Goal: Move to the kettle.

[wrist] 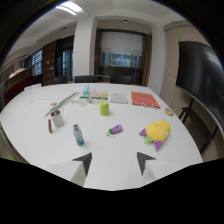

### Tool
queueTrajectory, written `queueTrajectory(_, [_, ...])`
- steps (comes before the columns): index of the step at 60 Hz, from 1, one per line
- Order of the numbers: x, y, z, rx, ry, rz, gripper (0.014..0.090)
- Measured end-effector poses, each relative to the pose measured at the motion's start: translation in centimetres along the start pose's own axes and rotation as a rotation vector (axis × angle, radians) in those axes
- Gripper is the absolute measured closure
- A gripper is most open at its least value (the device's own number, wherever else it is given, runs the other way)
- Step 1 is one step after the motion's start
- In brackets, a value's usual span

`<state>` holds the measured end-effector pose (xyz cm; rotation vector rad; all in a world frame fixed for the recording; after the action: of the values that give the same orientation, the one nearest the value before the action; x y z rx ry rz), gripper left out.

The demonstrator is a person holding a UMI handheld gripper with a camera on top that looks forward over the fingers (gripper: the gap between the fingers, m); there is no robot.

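Gripper view shows the gripper spread wide and empty above the near table; no kettle is identifiable, only a metal cup far left, so the approach seems barely begun

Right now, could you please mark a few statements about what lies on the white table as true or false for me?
1. The hand-held gripper is open and holds nothing. True.
2. The yellow plush toy lies on the floor. False: it lies on the white table, beyond the fingers.
3. A green cup stands upright farther back than the small blue bottle. True.
4. The small purple toy is pinched between the fingers. False: it lies on the table ahead of them, untouched.
5. An orange sheet lies flat near the table's far end. True.
6. The metal cup lies tipped over. False: it stands upright.
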<state>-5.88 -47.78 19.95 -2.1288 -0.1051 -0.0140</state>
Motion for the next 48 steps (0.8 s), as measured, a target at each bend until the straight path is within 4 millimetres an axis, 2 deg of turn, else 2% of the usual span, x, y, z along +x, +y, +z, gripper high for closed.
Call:
queueTrajectory(1, [-0.5, 0.0, -0.2, -0.001, 0.003, 0.002, 0.0191])
queueTrajectory(8, [-0.5, 0.5, -0.8, -0.009, 0.024, 0.009, 0.0191])
queueTrajectory(15, [-1.3, 1.5, -2.6, -0.011, 0.056, 0.009, 0.0191])
queueTrajectory(16, [-1.6, 1.7, -2.8, -0.011, 0.062, 0.007, 0.0195])
queueTrajectory(17, [-1.8, 1.9, -3.0, -0.012, 0.067, 0.006, 0.0245])
queueTrajectory(18, [-2.2, 2.0, -3.3, -0.012, 0.071, 0.005, 0.0195])
queueTrajectory(20, [-2.6, 1.9, -3.1, -0.014, 0.078, 0.004, 0.0196])
queueTrajectory(29, [-8.2, 3.9, -5.3, -0.026, 0.098, 0.018, 0.0202])
queueTrajectory(35, [-13.5, 4.6, -6.1, -0.035, 0.083, 0.023, 0.0193])
queueTrajectory(42, [-19.6, 4.9, -5.5, -0.045, 0.052, 0.024, 0.0189])
queueTrajectory(48, [-24.8, 3.9, -4.3, -0.031, 0.012, 0.014, 0.0186])
